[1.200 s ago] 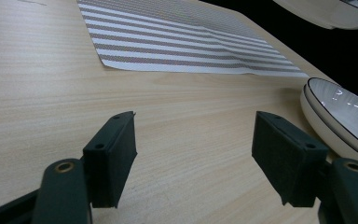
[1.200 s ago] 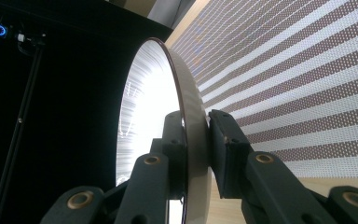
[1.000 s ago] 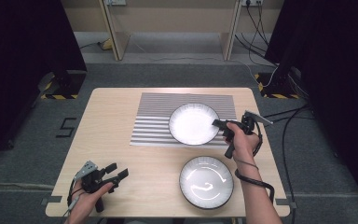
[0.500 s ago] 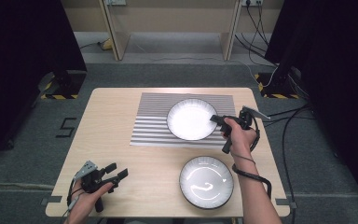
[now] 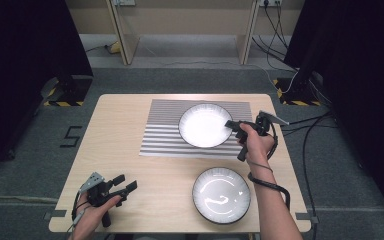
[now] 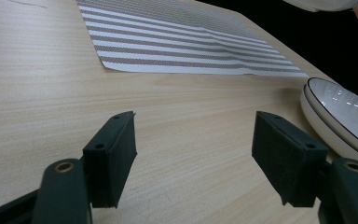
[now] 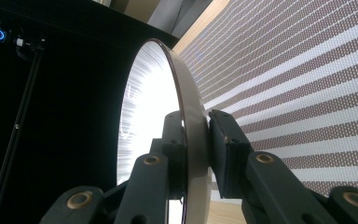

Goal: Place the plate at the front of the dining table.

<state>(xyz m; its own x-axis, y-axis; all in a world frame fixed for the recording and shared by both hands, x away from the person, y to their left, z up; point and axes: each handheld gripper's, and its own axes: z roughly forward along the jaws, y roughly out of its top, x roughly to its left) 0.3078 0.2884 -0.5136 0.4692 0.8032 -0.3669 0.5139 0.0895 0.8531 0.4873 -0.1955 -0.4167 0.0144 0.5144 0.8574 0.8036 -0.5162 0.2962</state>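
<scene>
We have the right tool (image 5: 233, 126) clamped on the near-right rim of the white bowl (image 5: 204, 125), one jaw inside the lip and one outside, as the right gripper view shows plainly (image 7: 196, 140). The bowl sits over the striped mat (image 5: 162, 135) at the far middle of the counter (image 5: 120, 160). From the high view it looks lifted and slightly tipped rather than resting flat, though we cannot be sure how much clearance there is under the far edge.

A second bowl (image 5: 221, 195), dark-rimmed with a glossy inside, lies on the bare counter nearer the person, well apart from the first. The left gripper view suggests it may be two bowls nested (image 6: 340, 116).

The left tool (image 5: 122, 186) rests at the near-left corner, jaws wide with nothing between them (image 6: 196, 154), pointing across the wood toward the mat.

Our reading: the held bowl is being carried by its rim. To do this well:
- Keep the grip firm and deep on the lip; a one-sided pinch lets the bowl swing.
- Hold the wrist level so the far edge does not drag the mat.
- Move slowly, then lower until the base sits flat before easing the jaws apart.
- Leave the left tool clear, or bring it in to steady the opposite rim if the bowl sags.
</scene>
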